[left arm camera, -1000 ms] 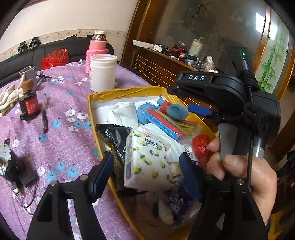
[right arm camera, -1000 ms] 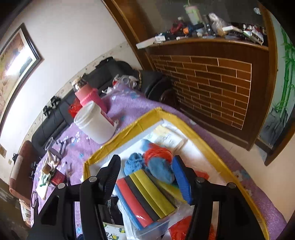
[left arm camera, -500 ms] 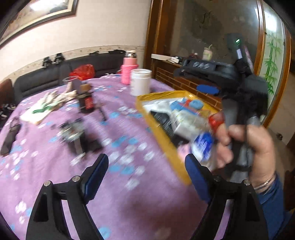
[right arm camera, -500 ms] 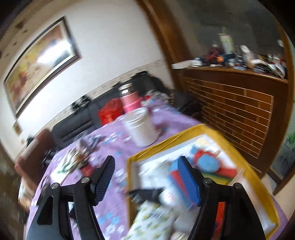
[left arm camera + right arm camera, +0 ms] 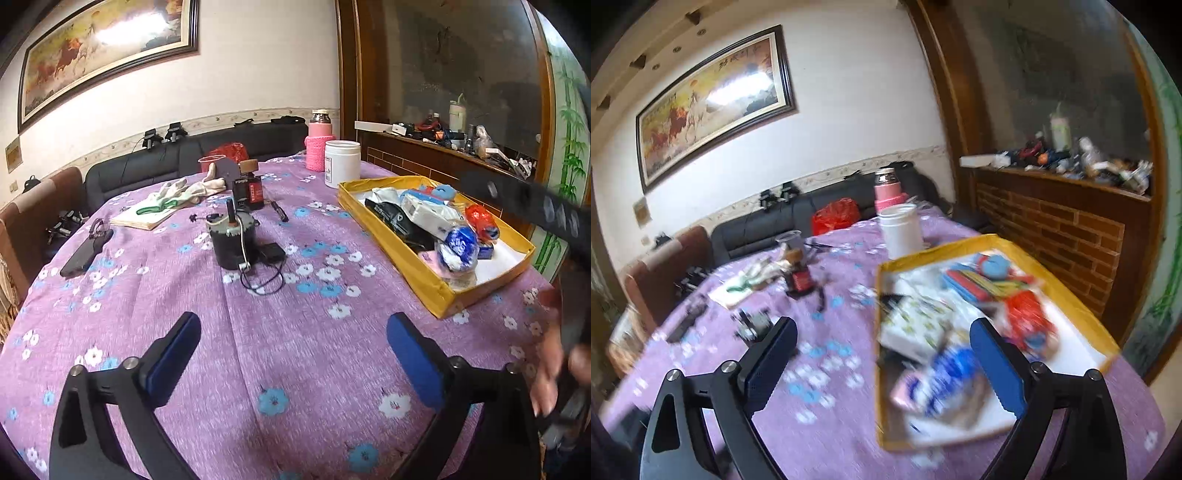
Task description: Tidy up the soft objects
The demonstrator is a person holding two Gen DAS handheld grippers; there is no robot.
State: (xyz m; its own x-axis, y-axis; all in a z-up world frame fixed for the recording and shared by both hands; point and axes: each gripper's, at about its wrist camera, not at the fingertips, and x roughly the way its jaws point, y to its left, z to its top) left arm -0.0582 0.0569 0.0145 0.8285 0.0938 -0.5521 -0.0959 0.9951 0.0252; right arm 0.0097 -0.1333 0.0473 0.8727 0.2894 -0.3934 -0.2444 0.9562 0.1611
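Left wrist: purple floral tablecloth (image 5: 295, 332).

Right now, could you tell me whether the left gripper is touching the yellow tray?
Apart. The left wrist view shows the left gripper open over bare purple tablecloth, with a clear stretch of cloth between its fingers and the yellow tray to the right.

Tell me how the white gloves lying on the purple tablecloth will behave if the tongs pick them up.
The white gloves lie limp and crumpled, so they will probably flop and hang from the pinch. They look like thin knit fabric, likely light and not slippery. They are bunched together, partly over the paper pad, so a pinch may lift both or drag the pad.
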